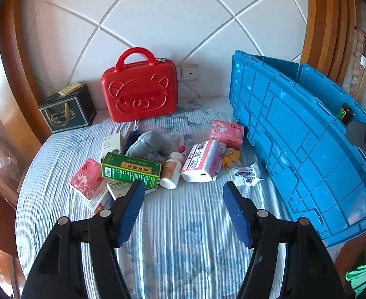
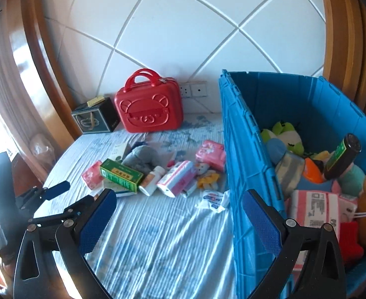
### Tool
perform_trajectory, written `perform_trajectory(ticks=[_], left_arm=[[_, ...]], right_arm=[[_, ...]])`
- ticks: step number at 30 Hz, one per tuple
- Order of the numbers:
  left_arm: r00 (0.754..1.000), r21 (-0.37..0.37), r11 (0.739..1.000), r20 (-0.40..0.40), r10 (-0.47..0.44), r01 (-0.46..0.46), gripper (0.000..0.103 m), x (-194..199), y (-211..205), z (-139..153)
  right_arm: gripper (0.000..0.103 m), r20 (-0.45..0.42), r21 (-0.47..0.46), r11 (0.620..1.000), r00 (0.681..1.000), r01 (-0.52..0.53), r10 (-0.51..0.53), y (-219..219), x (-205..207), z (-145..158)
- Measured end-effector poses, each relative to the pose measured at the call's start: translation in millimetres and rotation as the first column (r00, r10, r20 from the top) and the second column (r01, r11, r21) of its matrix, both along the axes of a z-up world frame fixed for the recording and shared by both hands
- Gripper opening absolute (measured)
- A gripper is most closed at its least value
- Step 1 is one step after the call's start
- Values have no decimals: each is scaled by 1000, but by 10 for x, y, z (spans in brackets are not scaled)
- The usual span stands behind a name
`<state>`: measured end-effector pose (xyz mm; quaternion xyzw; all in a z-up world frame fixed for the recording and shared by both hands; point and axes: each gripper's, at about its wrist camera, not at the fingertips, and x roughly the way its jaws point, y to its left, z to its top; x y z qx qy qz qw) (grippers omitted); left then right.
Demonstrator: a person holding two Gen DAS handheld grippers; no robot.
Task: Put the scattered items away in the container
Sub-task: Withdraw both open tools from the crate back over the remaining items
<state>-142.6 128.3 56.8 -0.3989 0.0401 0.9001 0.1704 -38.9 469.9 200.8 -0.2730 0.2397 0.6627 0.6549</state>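
Blue ribbed plastic crate (image 2: 235,149), the container: standing on the bed at the right of the scattered pile, open-topped, already part-filled with plush toys, a pink pack and a dark glass bottle with green label (image 2: 342,157).

Nearest: left hand-held gripper (image 1: 183,189), jaws wide, nothing between the ridged blue pads, poised over bare striped blue-and-white bedsheet (image 1: 183,236) just short of the pile. Right hand-held gripper (image 2: 179,205), likewise wide and empty, straddling the crate's near wall.

Middle: green rectangular cardboard box (image 1: 130,169) atop flat white cartons; soft pink tissue packs; white cylindrical plastic bottle (image 1: 171,169) lying on its side; pink-and-white soft-wrapped pack (image 1: 202,162); grey plush toy (image 1: 149,144); small yellow doll; crumpled white sachet (image 1: 245,175).

Far: red hard-shell bear-embossed case (image 1: 139,89) and black gift box (image 1: 66,111) against the white padded headboard.

Step judged: approach for another pick; pile far from cleared. Next move calls for lowering onto one item, likely the rigid box or bottle. Soft wraps likely to deform; bottle liable to roll.
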Motion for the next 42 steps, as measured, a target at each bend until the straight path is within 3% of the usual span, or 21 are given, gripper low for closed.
perform_trajectory(ticks=[8, 15, 24, 36, 42], left_arm=[[992, 27, 994, 75, 103, -105, 65, -129, -335, -334], [968, 30, 975, 130, 217, -222, 65, -239, -513, -646], [951, 24, 966, 184, 250, -259, 65, -513, -774, -955], [948, -16, 965, 182, 261, -262, 65, -1694, -1354, -1232], [950, -38, 972, 205, 236, -234, 65, -2414, -1289, -1512]], right_arm=[[102, 43, -40, 998, 997, -58, 59, 246, -257, -310], [102, 19, -132, 983, 992, -124, 128, 588, -231, -827], [102, -47, -243, 967, 997, -78, 69, 920, -125, -1435], [102, -62, -308, 948, 993, 74, -98, 1522, -249, -1837], [102, -6, -320, 932, 984, 169, -181, 2023, -125, -1987]])
